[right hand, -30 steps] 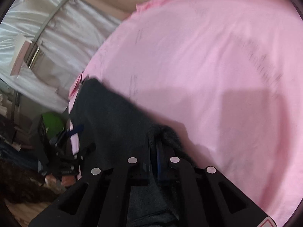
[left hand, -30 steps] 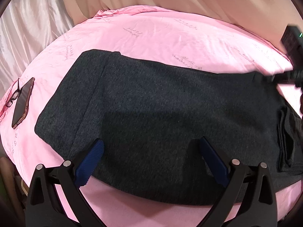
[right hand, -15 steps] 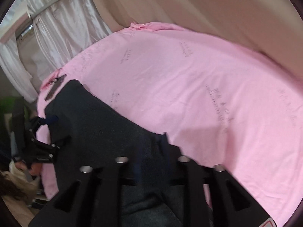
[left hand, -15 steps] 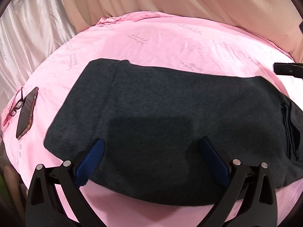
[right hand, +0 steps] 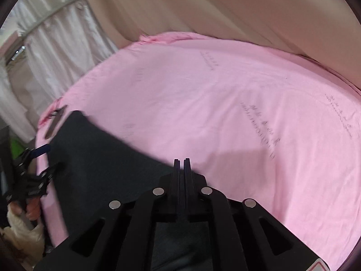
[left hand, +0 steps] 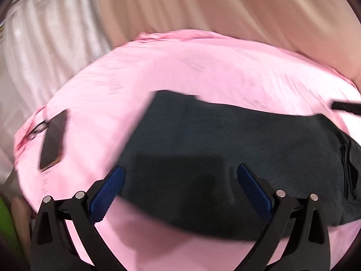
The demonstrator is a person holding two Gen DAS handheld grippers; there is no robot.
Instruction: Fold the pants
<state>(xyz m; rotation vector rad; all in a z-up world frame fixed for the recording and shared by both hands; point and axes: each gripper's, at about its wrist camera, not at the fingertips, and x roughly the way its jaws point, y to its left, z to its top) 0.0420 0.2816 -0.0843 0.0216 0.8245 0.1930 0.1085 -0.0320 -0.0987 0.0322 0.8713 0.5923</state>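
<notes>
The dark grey pants (left hand: 237, 144) lie folded flat in a long band across the pink sheet (left hand: 203, 72). My left gripper (left hand: 180, 176) is open and empty, its blue pads just above the near edge of the pants. My right gripper (right hand: 181, 161) is shut with nothing between its fingers, above the far right end of the pants (right hand: 108, 164). Its tip shows at the right edge of the left wrist view (left hand: 347, 107). The left gripper shows at the left edge of the right wrist view (right hand: 40, 158).
A dark phone (left hand: 53, 139) and glasses (left hand: 36, 129) lie on the sheet left of the pants. Beige and white curtains (left hand: 203, 6) hang behind the bed. The pink sheet (right hand: 248, 103) spreads wide beyond the pants.
My right gripper let go of the pants' end, which now lies flat, and shut empty as it lifted. My left gripper drew back and tilted up.
</notes>
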